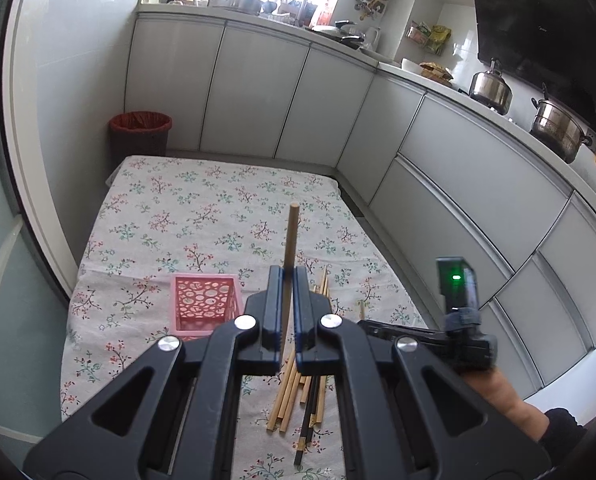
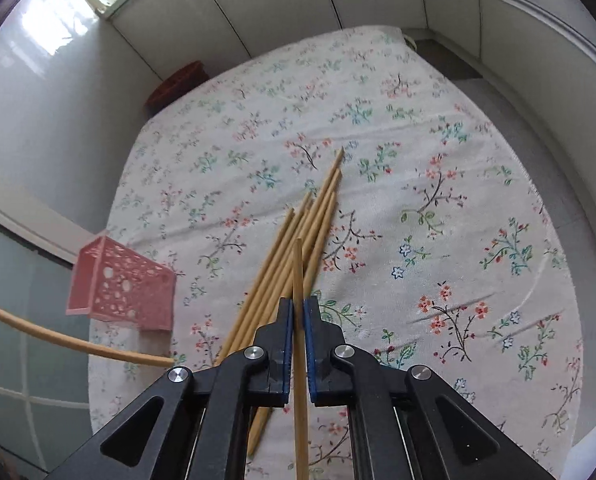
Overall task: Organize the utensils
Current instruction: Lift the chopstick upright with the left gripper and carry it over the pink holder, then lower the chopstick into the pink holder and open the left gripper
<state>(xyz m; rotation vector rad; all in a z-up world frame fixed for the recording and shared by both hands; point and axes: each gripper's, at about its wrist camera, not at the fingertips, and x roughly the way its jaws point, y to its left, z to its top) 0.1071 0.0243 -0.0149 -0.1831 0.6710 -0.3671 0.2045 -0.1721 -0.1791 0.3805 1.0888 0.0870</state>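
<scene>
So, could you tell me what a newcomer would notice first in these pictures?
Each gripper is shut on a single bamboo chopstick: the left gripper and the right gripper. Below them a loose chopstick pile lies on the floral tablecloth, with a pink perforated basket to its left.

Chopsticks point(image 2: 294, 248): pale wood, matt, smooth. Basket point(image 2: 126, 288): pink plastic, pierced walls, slight sheen. Cloth point(image 2: 438, 160) over the counter: woven cotton look, matt, printed flowers, lightly creased. Left tongs point(image 1: 288, 276) and right tongs point(image 2: 298, 308): black matt plastic, blue rubbery pads, bright metal rivets. Pots point(image 1: 554, 128) at two o'clock: polished steel. Cabinet doors point(image 1: 258, 92): glossy white.
</scene>
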